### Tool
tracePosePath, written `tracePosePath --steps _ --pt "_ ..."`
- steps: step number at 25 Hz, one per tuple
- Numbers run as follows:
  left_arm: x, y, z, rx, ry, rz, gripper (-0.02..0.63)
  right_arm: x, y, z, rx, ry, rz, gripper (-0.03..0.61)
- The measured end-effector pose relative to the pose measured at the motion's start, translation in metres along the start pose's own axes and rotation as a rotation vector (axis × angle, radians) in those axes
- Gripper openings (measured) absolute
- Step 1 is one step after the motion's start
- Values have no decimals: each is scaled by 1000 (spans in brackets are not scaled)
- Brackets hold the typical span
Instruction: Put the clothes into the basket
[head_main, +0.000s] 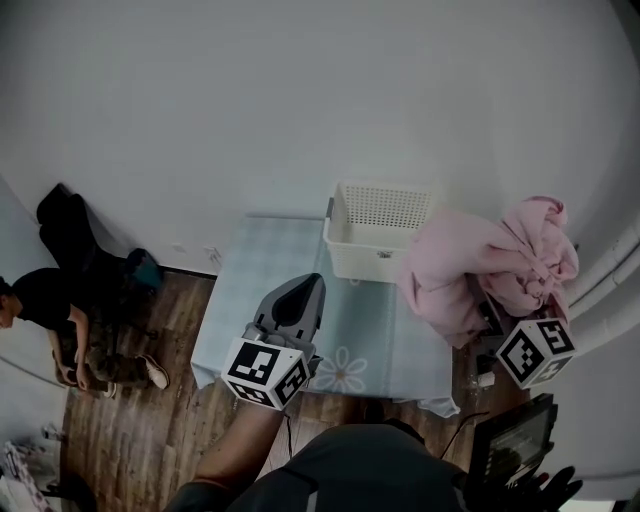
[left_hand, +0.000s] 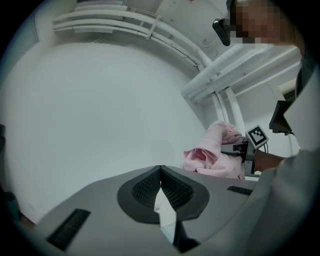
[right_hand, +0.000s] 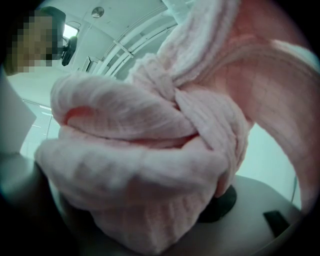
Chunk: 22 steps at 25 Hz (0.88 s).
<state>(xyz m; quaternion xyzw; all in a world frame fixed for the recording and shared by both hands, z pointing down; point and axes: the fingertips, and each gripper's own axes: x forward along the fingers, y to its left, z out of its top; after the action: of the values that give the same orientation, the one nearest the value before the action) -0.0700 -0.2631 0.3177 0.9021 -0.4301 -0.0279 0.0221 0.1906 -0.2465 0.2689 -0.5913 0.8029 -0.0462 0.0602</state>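
Note:
A bulky pink garment (head_main: 488, 262) hangs in the air to the right of the white basket (head_main: 375, 232), above the table's right edge. My right gripper (head_main: 497, 322) is shut on it from below. In the right gripper view the ribbed pink garment (right_hand: 150, 150) fills the picture and hides the jaws. My left gripper (head_main: 293, 305) hovers over the middle of the table (head_main: 250, 290), apart from the clothes. Its jaws (left_hand: 160, 169) meet at the tips with nothing held. The left gripper view shows the pink garment (left_hand: 212, 155) off to its right.
The basket stands at the table's back right corner, near the white wall. A person (head_main: 60, 320) crouches on the wooden floor to the left. A dark screen (head_main: 512, 438) sits at the lower right, and white pipes (head_main: 610, 272) run along the right wall.

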Motion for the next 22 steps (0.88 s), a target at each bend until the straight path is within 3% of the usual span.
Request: tracePosePath --steps 11,14,22 --pt "81 -1 6 7 34 53 9 78 -63 10 -2 35 83 360" --pt "96 5 10 -16 31 47 9 100 -72 6 4 53 82 360" --pt "141 45 -15 22 112 16 9 173 -85 -28 -8 144 36 360"
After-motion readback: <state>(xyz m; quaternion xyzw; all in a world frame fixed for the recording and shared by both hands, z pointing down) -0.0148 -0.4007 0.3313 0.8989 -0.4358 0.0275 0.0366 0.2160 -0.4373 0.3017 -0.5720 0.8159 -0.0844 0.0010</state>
